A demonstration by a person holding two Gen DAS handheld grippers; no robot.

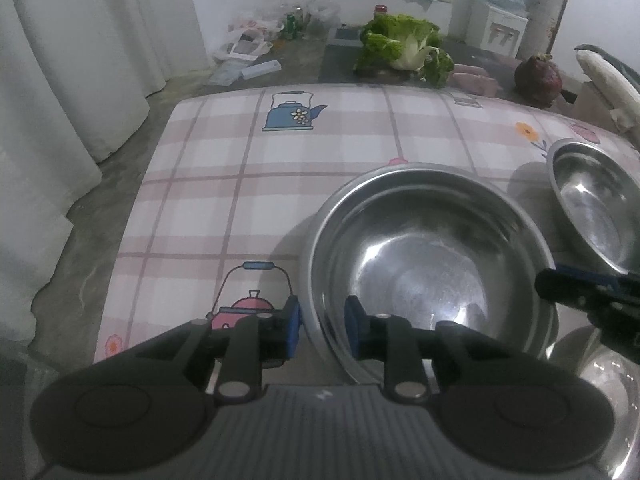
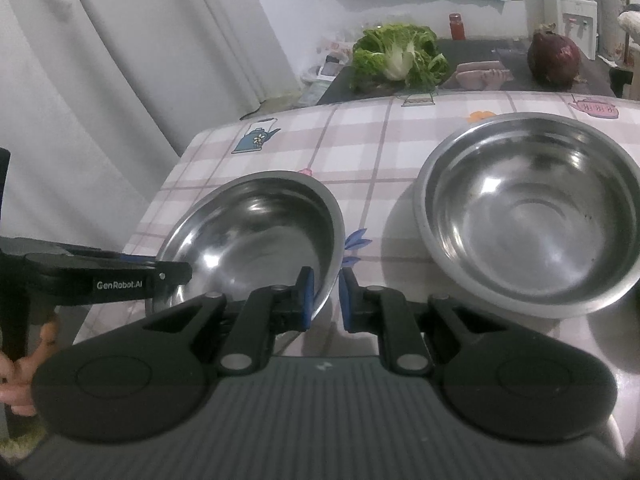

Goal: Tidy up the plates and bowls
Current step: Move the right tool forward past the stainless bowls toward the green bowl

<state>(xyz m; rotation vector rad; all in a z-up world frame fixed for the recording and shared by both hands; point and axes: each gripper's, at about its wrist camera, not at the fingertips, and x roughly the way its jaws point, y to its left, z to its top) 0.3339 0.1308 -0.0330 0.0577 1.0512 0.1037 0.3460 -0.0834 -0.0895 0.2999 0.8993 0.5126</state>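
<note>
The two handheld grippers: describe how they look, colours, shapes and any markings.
Both are matte black. Each left gripper and right gripper has a grey ribbed body, two rounded black side lobes and linkage bars with silver pivot pins. The fingers carry blue pads. In the right wrist view, the side of the left gripper reads "GenRobot.AI" in white. No cables or sleeves show.

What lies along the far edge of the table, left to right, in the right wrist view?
Leafy green cabbage → red-capped jar → pale pink sausages → dark red onion.
</note>
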